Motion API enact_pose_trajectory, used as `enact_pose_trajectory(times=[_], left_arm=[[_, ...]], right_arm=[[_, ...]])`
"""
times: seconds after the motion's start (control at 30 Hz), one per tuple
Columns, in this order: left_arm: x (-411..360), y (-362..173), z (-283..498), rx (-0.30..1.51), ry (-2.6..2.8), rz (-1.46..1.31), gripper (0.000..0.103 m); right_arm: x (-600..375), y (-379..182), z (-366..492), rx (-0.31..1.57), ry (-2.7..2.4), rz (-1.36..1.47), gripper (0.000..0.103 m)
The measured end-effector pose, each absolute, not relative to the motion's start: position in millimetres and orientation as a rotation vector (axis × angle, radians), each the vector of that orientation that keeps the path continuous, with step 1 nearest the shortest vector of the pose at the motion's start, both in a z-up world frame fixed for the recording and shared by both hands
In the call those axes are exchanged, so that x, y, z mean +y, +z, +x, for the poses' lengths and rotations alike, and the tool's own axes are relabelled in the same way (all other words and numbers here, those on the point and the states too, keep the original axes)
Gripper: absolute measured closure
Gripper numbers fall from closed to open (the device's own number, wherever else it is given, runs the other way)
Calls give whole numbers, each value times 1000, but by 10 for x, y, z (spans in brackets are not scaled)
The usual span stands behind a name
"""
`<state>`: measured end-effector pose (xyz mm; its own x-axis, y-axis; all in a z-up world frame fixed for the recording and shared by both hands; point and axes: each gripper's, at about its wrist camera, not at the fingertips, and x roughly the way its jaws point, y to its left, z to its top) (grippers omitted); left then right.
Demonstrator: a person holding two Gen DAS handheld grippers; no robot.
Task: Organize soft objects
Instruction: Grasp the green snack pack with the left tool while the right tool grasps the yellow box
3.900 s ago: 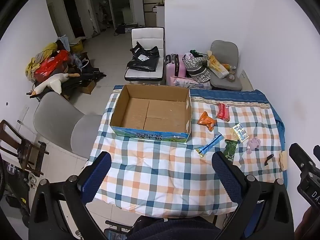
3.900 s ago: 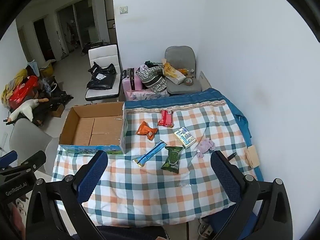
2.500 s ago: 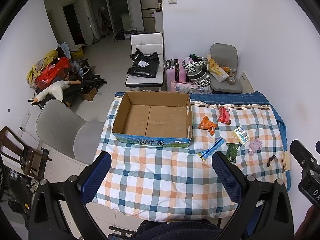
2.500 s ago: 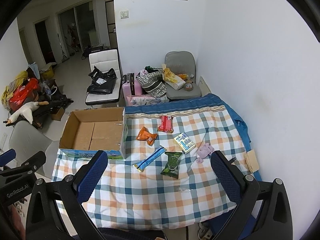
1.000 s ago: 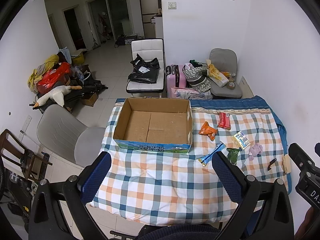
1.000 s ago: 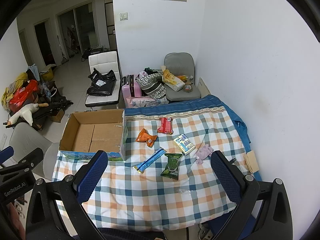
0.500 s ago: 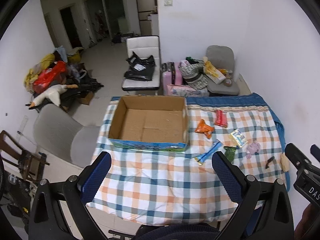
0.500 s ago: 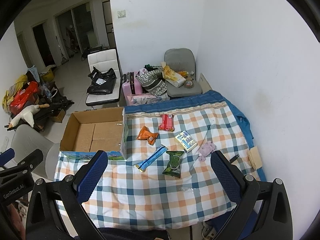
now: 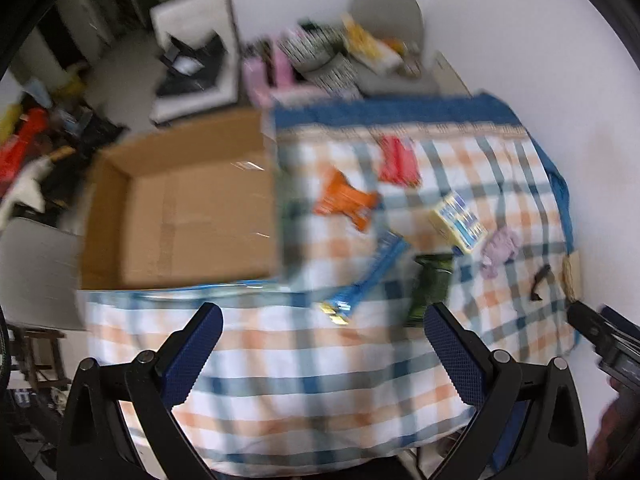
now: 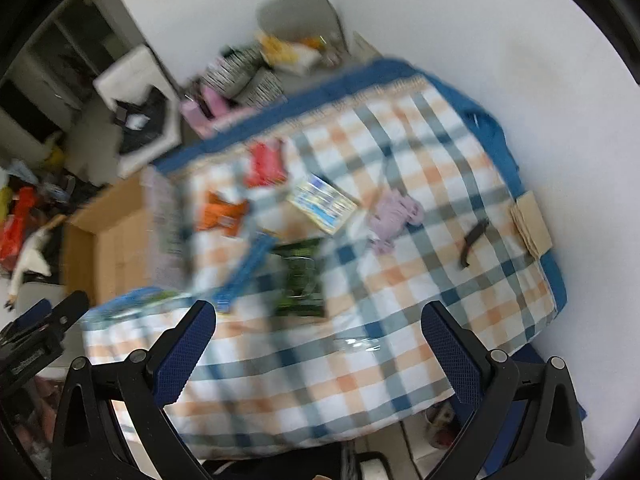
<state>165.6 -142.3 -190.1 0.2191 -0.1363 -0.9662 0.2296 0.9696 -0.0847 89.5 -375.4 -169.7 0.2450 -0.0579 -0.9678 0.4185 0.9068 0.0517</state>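
Note:
Both views are blurred by motion. An open, empty cardboard box (image 9: 188, 208) sits on the left of a checked tablecloth (image 9: 312, 364). To its right lie an orange packet (image 9: 346, 202), a red packet (image 9: 398, 160), a blue bar (image 9: 366, 280), a green packet (image 9: 430, 286), a small yellow-blue box (image 9: 458, 222) and a purple soft toy (image 9: 500, 250). My left gripper (image 9: 322, 342) is open and empty above the near table edge. My right gripper (image 10: 318, 340) is open and empty, above the near edge; the purple toy (image 10: 394, 216) and green packet (image 10: 300, 276) lie ahead.
A black clip (image 10: 472, 242) and a cardboard scrap (image 10: 530, 224) lie by the table's right edge. A white wall is to the right. Chairs with bags (image 9: 192, 56) and a grey chair (image 9: 28, 268) stand beyond and left of the table.
Both grippers have moved down and closer to the table and swung right; the views are now blurred and tilted. Nothing on the table has moved. Both grippers stay open.

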Motion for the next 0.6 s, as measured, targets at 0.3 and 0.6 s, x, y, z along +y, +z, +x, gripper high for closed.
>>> enact_pose_trajectory(times=[0.3, 0.6], left_arm=[[-2671, -3258, 1809, 1622, -394, 74, 0], [-3105, -4173, 1807, 1786, -359, 87, 51]], right_arm=[[-4636, -2772, 1589, 1453, -302, 295, 0], [-4802, -3214, 1833, 1550, -211, 279, 0]])
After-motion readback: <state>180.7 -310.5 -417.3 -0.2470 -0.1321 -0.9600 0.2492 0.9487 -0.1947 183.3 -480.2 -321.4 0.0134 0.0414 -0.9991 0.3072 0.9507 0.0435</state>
